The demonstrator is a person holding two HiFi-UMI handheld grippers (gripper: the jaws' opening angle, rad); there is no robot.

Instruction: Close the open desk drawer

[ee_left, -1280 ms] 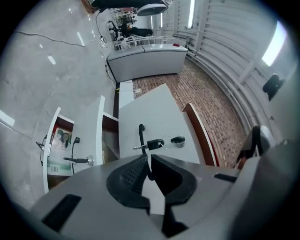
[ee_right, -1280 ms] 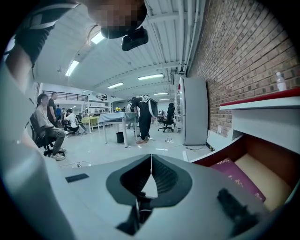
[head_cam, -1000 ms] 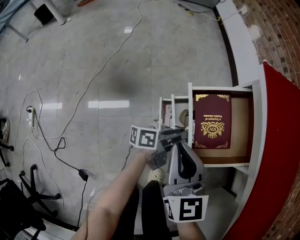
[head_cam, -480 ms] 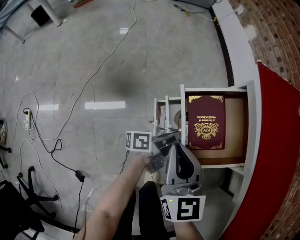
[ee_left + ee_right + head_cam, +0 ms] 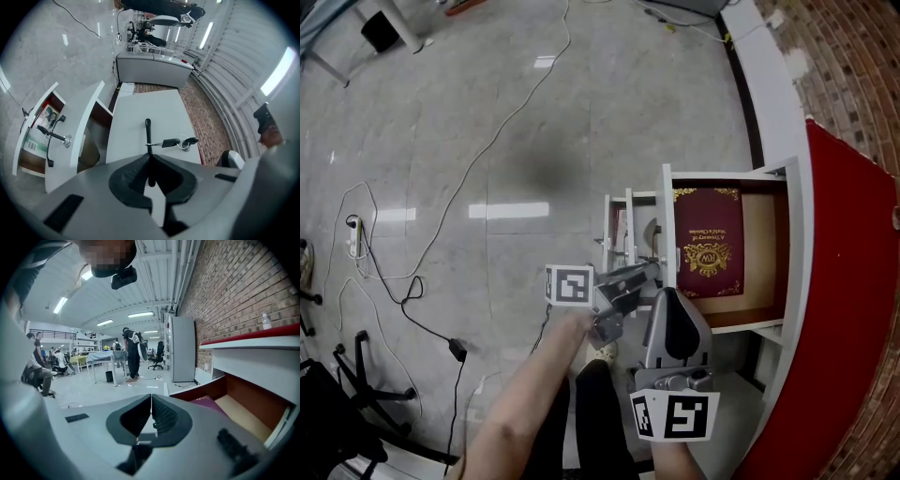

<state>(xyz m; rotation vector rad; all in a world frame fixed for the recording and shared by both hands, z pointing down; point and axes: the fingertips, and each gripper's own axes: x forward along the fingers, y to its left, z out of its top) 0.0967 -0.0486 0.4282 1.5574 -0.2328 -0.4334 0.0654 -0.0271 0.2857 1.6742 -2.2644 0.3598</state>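
The desk's top drawer (image 5: 727, 174) stands pulled out, with a maroon book (image 5: 708, 244) lying in it. In the left gripper view my left gripper (image 5: 149, 157) is shut on the thin black handle (image 5: 148, 129) of its white front (image 5: 140, 105); the jaws have just been closing onto that bar. A key (image 5: 171, 142) with a ring sits in the lock beside the handle. In the head view the left gripper (image 5: 630, 281) is at the drawer front (image 5: 667, 202). My right gripper (image 5: 667, 298) hovers by the drawer's near corner, shut and empty (image 5: 151, 401). The book (image 5: 206, 404) shows at its right.
Two lower drawers (image 5: 619, 225) are also partly pulled out; one holds a magazine (image 5: 40, 131). The red desk top (image 5: 848, 309) runs along the right. Cables (image 5: 441, 234) and a power strip (image 5: 361, 234) lie on the floor; a chair base (image 5: 356, 394) is at the lower left.
The left gripper's marker cube has shifted a little left and down as the gripper rolled at the drawer front. The drawer looks about as far out as before.
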